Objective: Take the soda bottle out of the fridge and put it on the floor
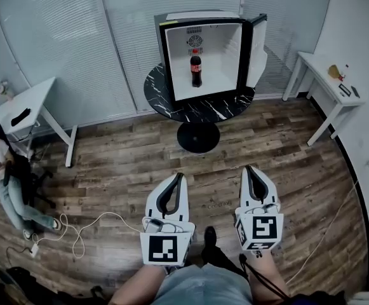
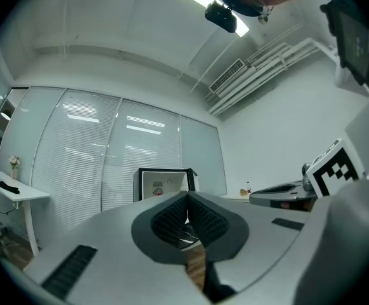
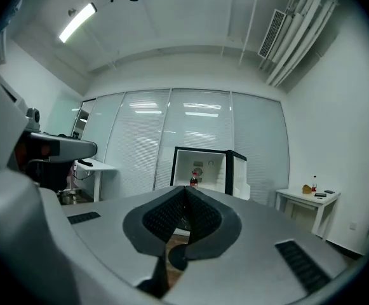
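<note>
Tally of things in room, by kind

1 fridge point(image 1: 232, 49), 1 soda bottle point(image 1: 196, 68), 1 round black surface point(image 1: 165, 97); 2 white surfaces: left one point(image 1: 35, 97), right one point(image 1: 324, 81); 2 grippers: left gripper point(image 1: 179, 176), right gripper point(image 1: 250, 169); 1 seated person point(image 1: 0, 170); 1 white cable point(image 1: 82, 230). Sm. items on right surface too small to count.

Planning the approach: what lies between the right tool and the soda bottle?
In the head view, only bare wood floor, then the black round table holding the fridge.
</note>
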The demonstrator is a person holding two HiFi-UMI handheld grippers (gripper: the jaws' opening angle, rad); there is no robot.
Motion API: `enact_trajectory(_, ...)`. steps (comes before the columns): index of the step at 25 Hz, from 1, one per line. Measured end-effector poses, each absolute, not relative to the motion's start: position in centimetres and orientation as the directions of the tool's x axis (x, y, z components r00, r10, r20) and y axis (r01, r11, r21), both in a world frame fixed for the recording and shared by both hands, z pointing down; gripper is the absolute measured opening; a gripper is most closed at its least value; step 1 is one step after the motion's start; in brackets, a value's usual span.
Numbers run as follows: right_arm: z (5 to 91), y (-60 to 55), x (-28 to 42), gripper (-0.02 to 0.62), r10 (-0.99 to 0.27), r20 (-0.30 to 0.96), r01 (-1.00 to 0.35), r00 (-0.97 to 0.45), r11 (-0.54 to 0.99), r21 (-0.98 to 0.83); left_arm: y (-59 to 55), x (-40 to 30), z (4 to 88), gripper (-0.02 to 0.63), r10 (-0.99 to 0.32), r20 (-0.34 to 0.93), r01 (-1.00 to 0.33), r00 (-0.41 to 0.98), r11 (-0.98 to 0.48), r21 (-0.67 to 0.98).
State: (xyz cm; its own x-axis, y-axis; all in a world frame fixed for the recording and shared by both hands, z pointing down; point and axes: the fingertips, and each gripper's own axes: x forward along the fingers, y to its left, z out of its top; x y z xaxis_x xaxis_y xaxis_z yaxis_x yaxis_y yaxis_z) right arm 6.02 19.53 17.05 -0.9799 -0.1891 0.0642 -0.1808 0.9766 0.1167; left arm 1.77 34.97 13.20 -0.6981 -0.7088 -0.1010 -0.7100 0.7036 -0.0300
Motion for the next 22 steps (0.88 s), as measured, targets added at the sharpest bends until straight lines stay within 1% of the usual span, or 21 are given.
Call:
enact_trajectory(10, 20.2, 11.3, -3.5, 0.014, -0.101, 0.099, -0.096, -0.990, 0.994, 0.055, 25.2, -6.6, 15.5, 0.017, -0.696, -0.020, -0.691, -0.718, 0.715, -0.105)
enact_trajectory(18, 19.5, 6.4, -7.2, 0.014, -0.071, 0.085, -0.068, -0.994, 0.997, 0.034, 19.5, -10.2, 13.9, 0.017, -0.701, -0.054, -0.694, -0.711, 0.712, -0.107)
enact_trajectory(22, 19.5, 5.1, -8.7, 0.014, -0.065, 0.082, -0.063, -0.995, 0.998, 0.025, 18.2, -11.7, 13.9, 0.017, -0.698, -0.045, -0.691, -0.715, 0.715, -0.105)
